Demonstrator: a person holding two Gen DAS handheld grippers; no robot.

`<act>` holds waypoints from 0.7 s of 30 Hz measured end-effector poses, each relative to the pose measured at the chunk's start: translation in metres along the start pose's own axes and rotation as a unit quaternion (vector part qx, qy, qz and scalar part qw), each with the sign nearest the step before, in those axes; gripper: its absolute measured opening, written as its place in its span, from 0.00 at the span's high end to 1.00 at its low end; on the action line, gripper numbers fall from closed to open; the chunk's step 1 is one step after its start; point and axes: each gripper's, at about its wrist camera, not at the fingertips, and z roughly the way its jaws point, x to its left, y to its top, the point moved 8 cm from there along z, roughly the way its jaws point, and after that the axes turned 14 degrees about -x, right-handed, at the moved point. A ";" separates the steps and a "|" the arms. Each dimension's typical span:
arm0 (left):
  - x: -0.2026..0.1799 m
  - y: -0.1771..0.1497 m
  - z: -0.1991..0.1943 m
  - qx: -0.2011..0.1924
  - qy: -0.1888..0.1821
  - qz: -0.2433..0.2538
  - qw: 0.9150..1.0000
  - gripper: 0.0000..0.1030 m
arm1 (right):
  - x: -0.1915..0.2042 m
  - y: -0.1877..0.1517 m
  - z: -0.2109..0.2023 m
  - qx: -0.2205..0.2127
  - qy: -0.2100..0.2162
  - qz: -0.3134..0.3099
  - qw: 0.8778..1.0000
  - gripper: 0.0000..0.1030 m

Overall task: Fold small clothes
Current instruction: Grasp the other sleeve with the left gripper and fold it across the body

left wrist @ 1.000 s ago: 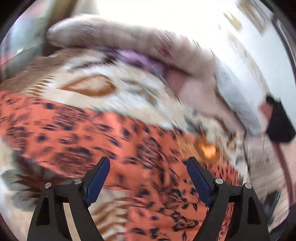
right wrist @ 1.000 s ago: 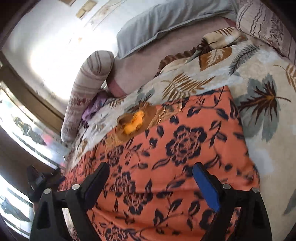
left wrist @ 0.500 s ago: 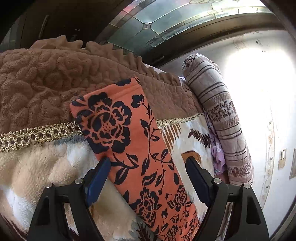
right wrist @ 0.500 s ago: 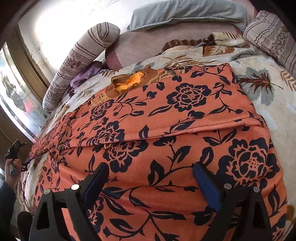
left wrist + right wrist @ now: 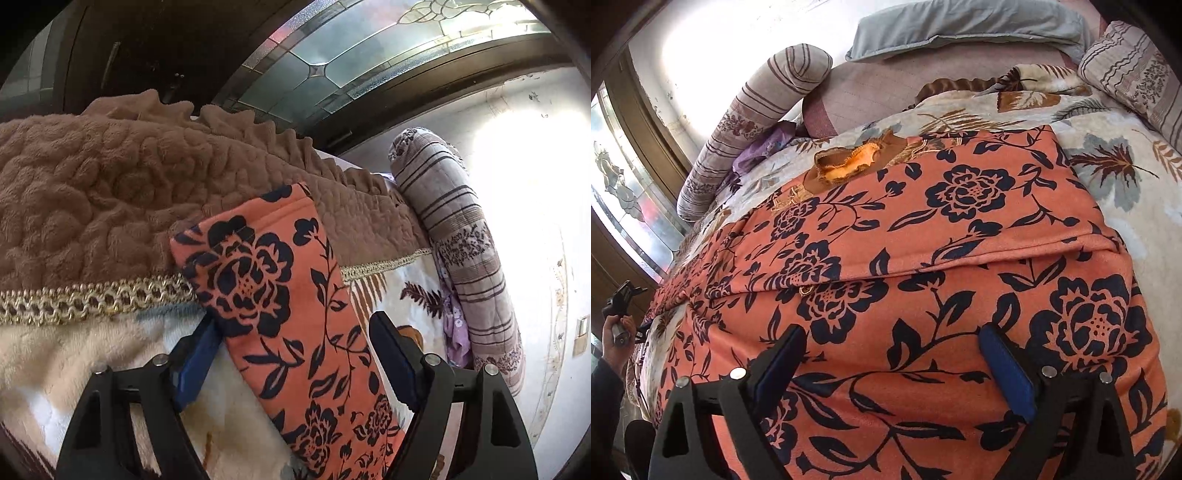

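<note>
The orange floral garment [image 5: 960, 229] is lying spread across the leaf-print blanket [image 5: 1115, 166] on the bed, its long axis running from the right gripper [image 5: 894, 369] at one end toward the left gripper [image 5: 291, 354] at the other. In the left wrist view a narrow sleeve-like end [image 5: 258, 258] is reaching away from the tongs toward the bed's far edge, its hemmed tip overlapping the brown quilted blanket [image 5: 92, 192] and its gold braid trim [image 5: 85, 299]. The left tongs are standing apart, straddling this strip, with cloth passing between the blue pads [image 5: 391, 358]; whether they are touching it cannot be told. The right tongs are also apart, hovering low over the garment's broad body, where a fold ridge [image 5: 923, 266] is crossing side to side just ahead. Each hand seems equally near its own end. The left gripper is pointing along the sleeve, the right across the width toward the striped bolster [image 5: 750, 110]. A lengthwise fold looks likely next.
</note>
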 end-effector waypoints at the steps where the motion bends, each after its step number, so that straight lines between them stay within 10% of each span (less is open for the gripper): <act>1: 0.002 0.001 0.004 0.001 0.019 0.005 1.000 0.65 | 0.000 0.000 0.000 0.000 0.000 0.000 1.000 0.06; 2: 0.004 -0.002 0.011 0.025 0.031 0.011 0.999 0.92 | 0.000 0.000 0.000 0.000 0.000 0.000 1.000 0.06; 9: -0.087 -0.029 -0.050 -0.035 -0.022 0.212 0.976 0.95 | -0.002 0.001 -0.001 -0.006 0.011 0.015 1.000 0.06; 13: -0.202 -0.118 -0.120 -0.039 -0.150 0.333 0.930 0.95 | -0.003 0.002 -0.002 -0.010 0.020 0.029 0.999 0.06; 21: -0.331 -0.388 -0.202 0.095 -0.329 0.437 0.832 0.95 | -0.006 0.005 -0.005 -0.017 0.037 0.051 0.998 0.06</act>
